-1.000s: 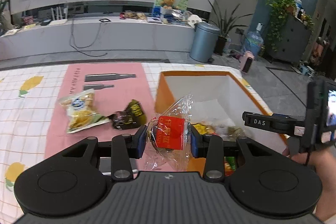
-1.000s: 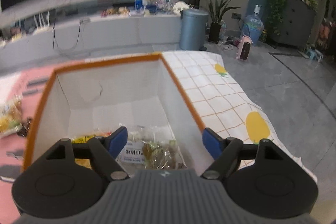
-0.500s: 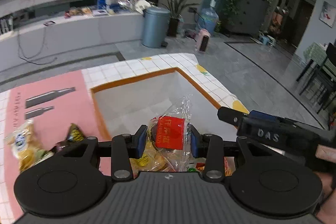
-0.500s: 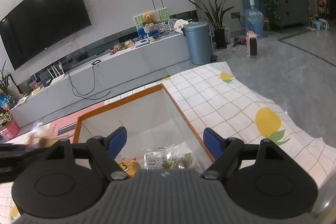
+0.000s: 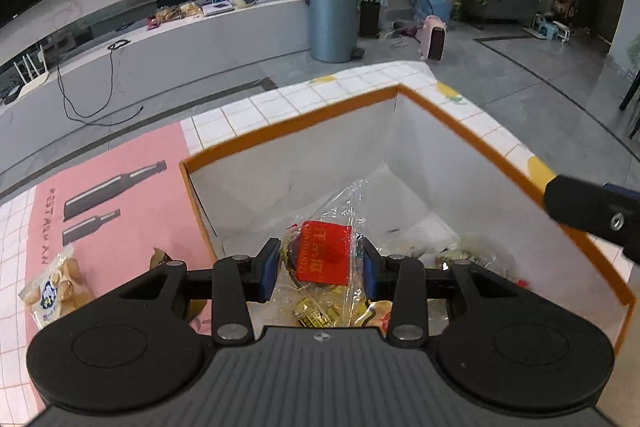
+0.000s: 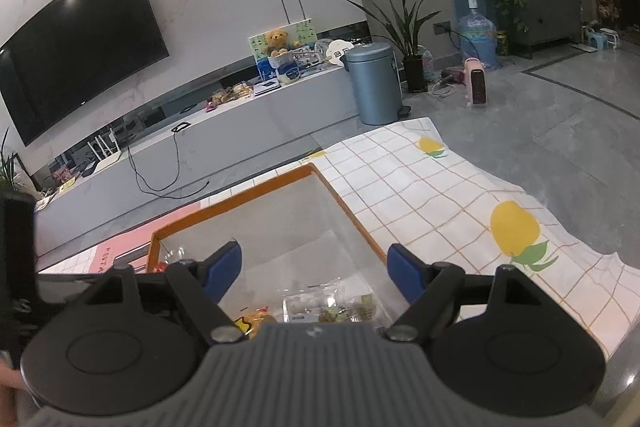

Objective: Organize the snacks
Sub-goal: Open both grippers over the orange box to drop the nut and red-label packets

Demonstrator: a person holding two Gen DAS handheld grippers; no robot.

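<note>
The surface (image 5: 256, 107) wears a checked cloth with a pink mat. On it sits an orange-rimmed white box (image 5: 480, 143) with snack packets on its floor. The left tool (image 5: 319, 269) grips a clear packet with a red label (image 5: 326, 253) above the box's inside. The right tool (image 6: 314, 273) hangs over the box with its jaws wide and empty. A yellow chip bag (image 5: 50, 293) lies on the mat outside the box.

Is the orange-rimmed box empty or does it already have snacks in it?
Not empty: several wrapped snacks lie on the floor of the box.
</note>
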